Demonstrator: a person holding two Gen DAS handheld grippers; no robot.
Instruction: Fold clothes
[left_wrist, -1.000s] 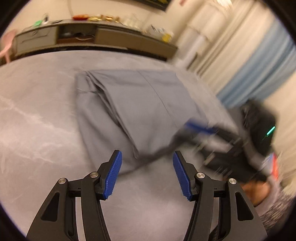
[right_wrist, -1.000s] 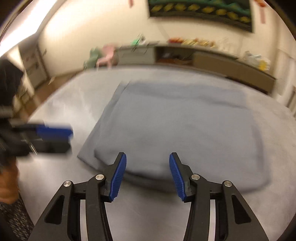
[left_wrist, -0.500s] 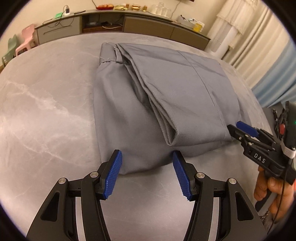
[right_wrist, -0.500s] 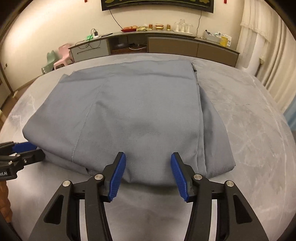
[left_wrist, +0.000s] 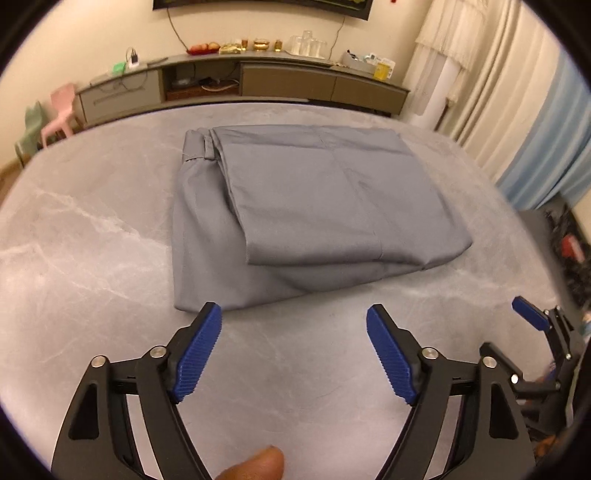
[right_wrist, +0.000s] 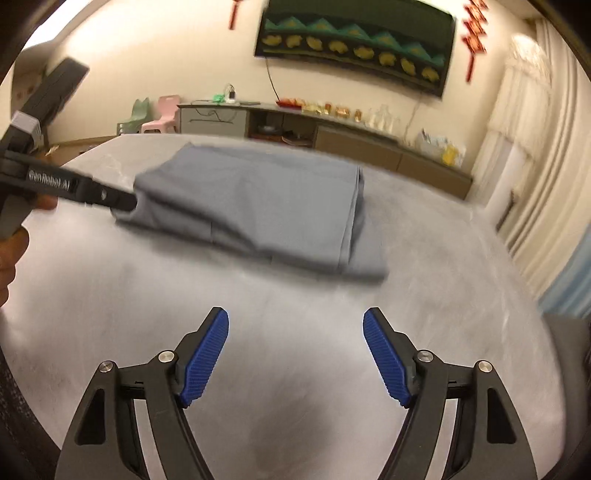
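A grey garment (left_wrist: 306, 206) lies folded in a flat rectangle on the grey marbled table (left_wrist: 81, 258). It also shows in the right wrist view (right_wrist: 258, 199), slightly blurred. My left gripper (left_wrist: 293, 350) is open and empty, held back from the garment's near edge. My right gripper (right_wrist: 295, 354) is open and empty, well short of the garment. The right gripper shows at the right edge of the left wrist view (left_wrist: 532, 317). The left gripper's body shows at the left of the right wrist view (right_wrist: 74, 188), its tip at the garment's left corner.
A long low cabinet (left_wrist: 240, 85) with small items on top stands against the far wall. Pink and green small chairs (left_wrist: 55, 114) stand at the left. Curtains (left_wrist: 517, 110) hang at the right. A dark picture (right_wrist: 354, 48) hangs on the wall.
Both grippers have pulled back from the garment's near edge and opened wider. The garment lies folded as before.
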